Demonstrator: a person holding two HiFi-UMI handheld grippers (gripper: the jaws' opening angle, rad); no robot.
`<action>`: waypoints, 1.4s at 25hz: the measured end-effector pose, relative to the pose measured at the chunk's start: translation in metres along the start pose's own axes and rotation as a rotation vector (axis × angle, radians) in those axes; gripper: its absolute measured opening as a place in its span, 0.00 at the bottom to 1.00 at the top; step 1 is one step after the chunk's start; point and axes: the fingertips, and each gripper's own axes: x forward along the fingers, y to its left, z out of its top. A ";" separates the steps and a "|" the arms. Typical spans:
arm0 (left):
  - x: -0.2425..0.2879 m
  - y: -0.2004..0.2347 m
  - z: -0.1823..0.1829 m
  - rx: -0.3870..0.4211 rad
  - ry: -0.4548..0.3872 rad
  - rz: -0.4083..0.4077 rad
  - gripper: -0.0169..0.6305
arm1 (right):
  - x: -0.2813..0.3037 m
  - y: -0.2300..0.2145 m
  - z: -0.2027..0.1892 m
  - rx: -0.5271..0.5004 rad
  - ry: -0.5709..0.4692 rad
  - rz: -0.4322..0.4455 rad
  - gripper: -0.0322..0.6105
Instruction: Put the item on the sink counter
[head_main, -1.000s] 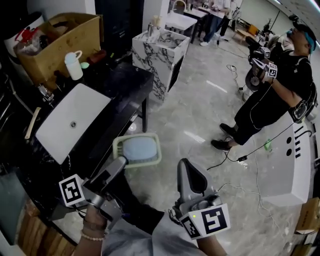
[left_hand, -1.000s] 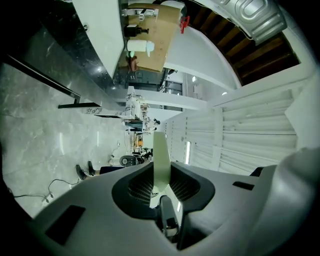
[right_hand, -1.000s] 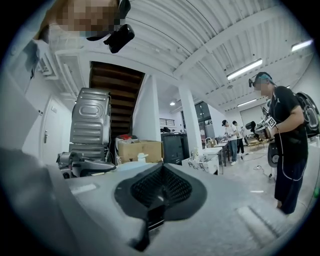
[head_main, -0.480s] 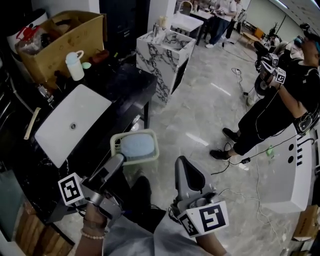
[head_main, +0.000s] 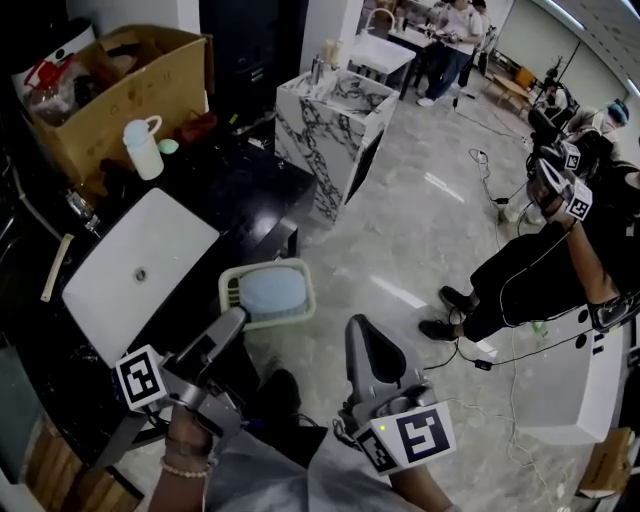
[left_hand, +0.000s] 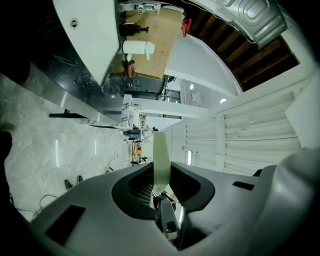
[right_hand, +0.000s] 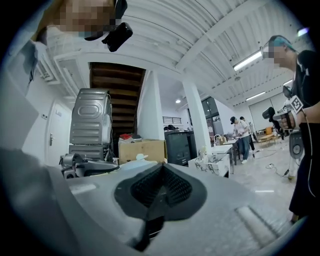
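Basket (head_main: 229, 290) shifted along the sink counter (head_main: 235, 185), left gripper (head_main: 236, 318) clamped on its green rim, blue contents perhaps, right gripper (head_main: 366, 338) closed, empty

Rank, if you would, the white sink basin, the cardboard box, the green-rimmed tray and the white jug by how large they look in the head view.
1 and 2. white sink basin and cardboard box: too alike to rank.
3. green-rimmed tray, though it is nearer the camera.
4. white jug.
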 end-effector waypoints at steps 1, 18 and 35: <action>0.007 0.001 0.006 0.001 0.000 0.002 0.15 | 0.008 -0.005 0.001 0.004 0.002 0.001 0.05; 0.087 0.019 0.149 0.015 -0.126 -0.010 0.15 | 0.186 -0.032 0.004 -0.033 0.083 0.103 0.05; 0.080 0.029 0.231 0.040 -0.280 0.009 0.15 | 0.295 0.013 -0.019 0.111 0.176 0.327 0.05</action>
